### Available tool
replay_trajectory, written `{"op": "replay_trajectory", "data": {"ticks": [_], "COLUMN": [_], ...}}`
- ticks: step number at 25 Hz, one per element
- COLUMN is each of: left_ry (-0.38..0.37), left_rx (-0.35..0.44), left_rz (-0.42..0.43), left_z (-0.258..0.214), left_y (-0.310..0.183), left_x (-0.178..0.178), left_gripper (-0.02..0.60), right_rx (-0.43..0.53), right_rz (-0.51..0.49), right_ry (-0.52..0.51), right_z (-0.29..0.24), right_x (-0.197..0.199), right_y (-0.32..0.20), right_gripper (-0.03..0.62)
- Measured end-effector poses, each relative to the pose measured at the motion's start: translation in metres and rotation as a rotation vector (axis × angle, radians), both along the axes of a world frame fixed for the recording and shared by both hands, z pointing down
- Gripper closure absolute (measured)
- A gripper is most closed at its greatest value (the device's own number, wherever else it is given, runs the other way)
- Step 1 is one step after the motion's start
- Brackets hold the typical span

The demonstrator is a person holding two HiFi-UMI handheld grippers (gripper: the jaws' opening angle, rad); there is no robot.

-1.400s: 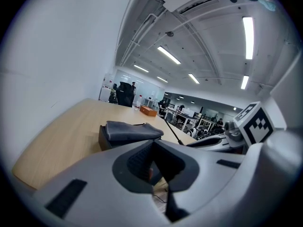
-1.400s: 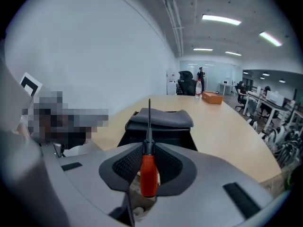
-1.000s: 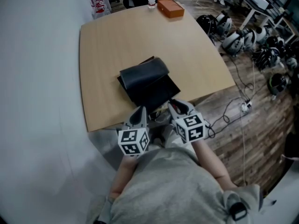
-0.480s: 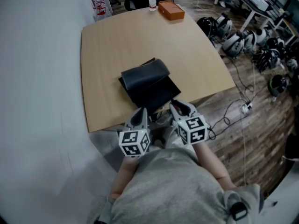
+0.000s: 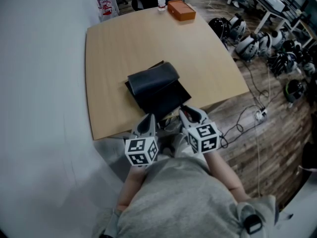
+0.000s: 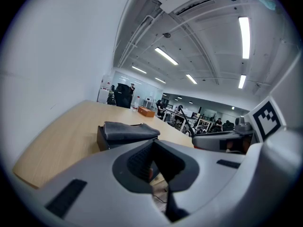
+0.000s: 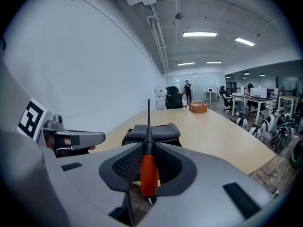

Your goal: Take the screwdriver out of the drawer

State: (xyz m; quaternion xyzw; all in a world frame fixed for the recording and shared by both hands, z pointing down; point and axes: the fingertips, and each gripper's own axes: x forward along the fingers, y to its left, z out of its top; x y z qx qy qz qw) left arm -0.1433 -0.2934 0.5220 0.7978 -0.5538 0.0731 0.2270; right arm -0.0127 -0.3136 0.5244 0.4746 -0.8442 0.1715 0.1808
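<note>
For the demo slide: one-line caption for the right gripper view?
Right claw grips a red-handled screwdriver, shaft pointing up, before the black drawer unit on the wooden table.

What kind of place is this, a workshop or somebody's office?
Most likely a big open-plan office or lab. A long pale wooden table fills the foreground, rows of white desks with people at them stand at the far end, and strip lights run beside exposed pipes overhead.

R gripper [image 7: 147, 148] on screwdriver [image 7: 148, 175], L gripper [image 6: 155, 161] ajar
</note>
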Motion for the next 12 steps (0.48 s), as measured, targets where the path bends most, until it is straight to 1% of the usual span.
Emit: {"op": "replay_trajectory", "data": {"ticks": [12], "left_ry": [0.003], "left_rx": [-0.003], "left_rz": [-0.005], "left_z": [-0.0005], "left_y": [-0.0053], "left_x": [-0.0014], "left_gripper": [0.581], "right_rx": [0.024], "right_rz": [-0.016], "right_ry": [0.006], "right_z": [-0.007], "right_x": [-0.0047], "right_y": [-0.0071], "right_gripper": [0.516]}}
